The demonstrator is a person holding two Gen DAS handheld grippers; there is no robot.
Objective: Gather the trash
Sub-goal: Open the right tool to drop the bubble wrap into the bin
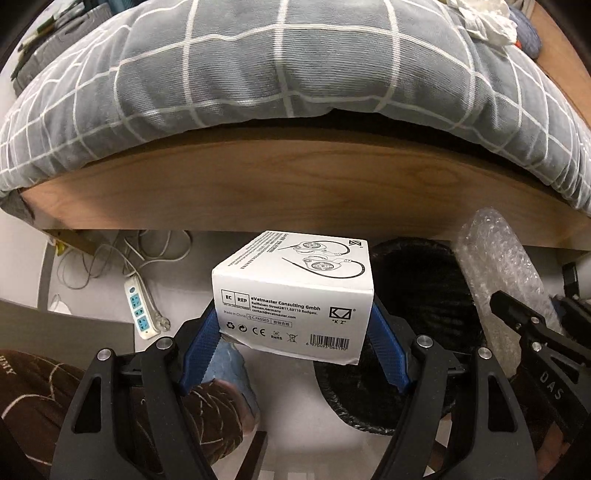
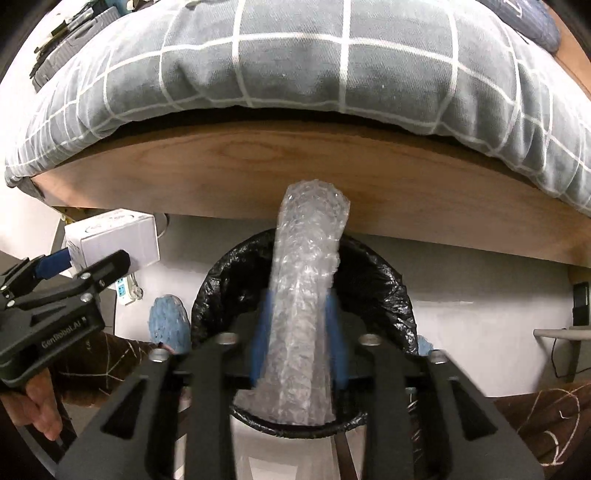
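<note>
My left gripper (image 1: 293,314) is shut on a white earphone box (image 1: 295,291), held above the floor just left of the bin; the box also shows in the right wrist view (image 2: 118,236). A round bin with a black liner (image 2: 384,280) stands by the bed frame. My right gripper (image 2: 299,325) hangs over the bin's mouth. A roll of bubble wrap (image 2: 306,258) stands upright between its blue pads (image 2: 262,332), blurred, and does not look squeezed. The roll's lower end is inside the bin rim. In the left wrist view the roll (image 1: 495,266) is at the right.
A wooden bed frame (image 1: 295,184) with a grey checked duvet (image 1: 258,66) runs across behind the bin. A crumpled white tissue (image 1: 484,18) lies on the bed. On the floor are a power strip (image 1: 142,310), its cables and blue slippers (image 2: 168,321).
</note>
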